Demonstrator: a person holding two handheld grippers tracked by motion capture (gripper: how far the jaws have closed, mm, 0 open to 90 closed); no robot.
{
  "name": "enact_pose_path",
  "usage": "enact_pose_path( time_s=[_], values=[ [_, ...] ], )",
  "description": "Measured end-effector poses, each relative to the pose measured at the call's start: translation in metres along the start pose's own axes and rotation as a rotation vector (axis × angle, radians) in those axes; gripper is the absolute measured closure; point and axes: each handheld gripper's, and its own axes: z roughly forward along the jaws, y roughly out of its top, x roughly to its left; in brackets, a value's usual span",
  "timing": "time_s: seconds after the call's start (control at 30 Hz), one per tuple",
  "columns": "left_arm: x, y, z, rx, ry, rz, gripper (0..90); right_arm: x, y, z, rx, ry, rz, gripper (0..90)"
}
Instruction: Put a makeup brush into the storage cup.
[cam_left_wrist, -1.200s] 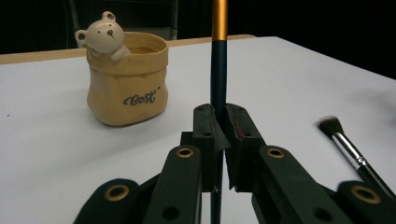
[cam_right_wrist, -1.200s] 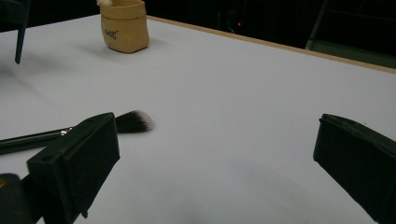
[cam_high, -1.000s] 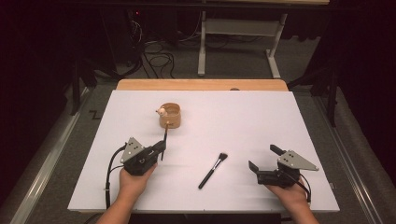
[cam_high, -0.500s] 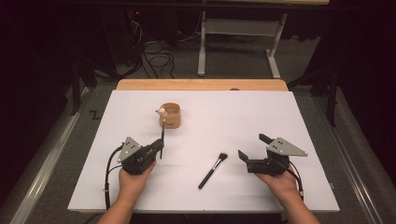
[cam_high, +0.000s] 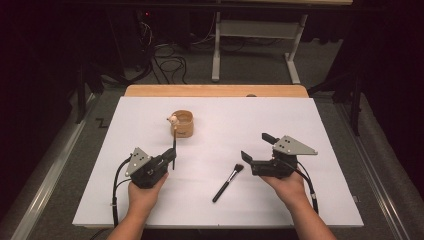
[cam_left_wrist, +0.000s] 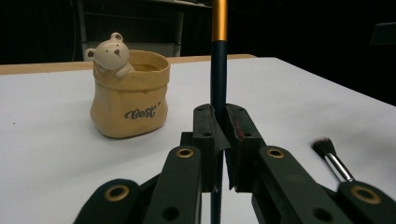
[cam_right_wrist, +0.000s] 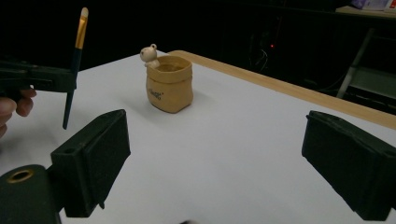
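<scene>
I have the left gripper (cam_high: 169, 159) clamped on a slim dark-handled brush with a gold ferrule (cam_left_wrist: 218, 70), which stands upright between the pads, tip up. The right gripper (cam_high: 256, 148) hangs above the white table top (cam_high: 300, 130) with its jaws wide apart and nothing between them; they have just been closing a little. Judging by the layout, the step is to drop brushes into the small tan ceramic pot shaped like a sack with a bear peeking over its rim (cam_high: 182, 123).

To do it well, I think I should carry the held brush over the pot's mouth, keep it vertical, lower the handle end inside clear of the bear figure, and only then let the pads part, so it leans on the rim rather than tipping the pot.

The second brush, black-handled with a silver ferrule and a dark fluffy head (cam_high: 227, 182), lies flat on the table between my two hands, head pointing toward the right gripper. For that one I would come down across the handle's middle, jaws straddling it, before closing.
</scene>
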Motion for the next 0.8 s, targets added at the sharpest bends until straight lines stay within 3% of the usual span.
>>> enact_pose_path(
  time_s=[0.23,0.37,0.47,0.8],
  values=[
    [-0.003,0.001,-0.001,-0.011,-0.014,0.007,83.7,0.008,0.007,0.012,-0.011,0.025,-0.02,10.3],
    [-0.008,0.001,0.0,-0.017,-0.031,0.015,83.7,0.015,0.003,0.017,-0.015,0.05,-0.007,10.9],
    [-0.012,0.002,-0.001,-0.023,-0.038,0.024,83.7,0.023,-0.001,0.017,-0.028,0.065,-0.023,10.9],
    [-0.027,0.005,-0.002,-0.041,-0.059,0.059,83.7,0.034,-0.008,0.017,-0.04,0.118,0.023,15.5]
  ],
)
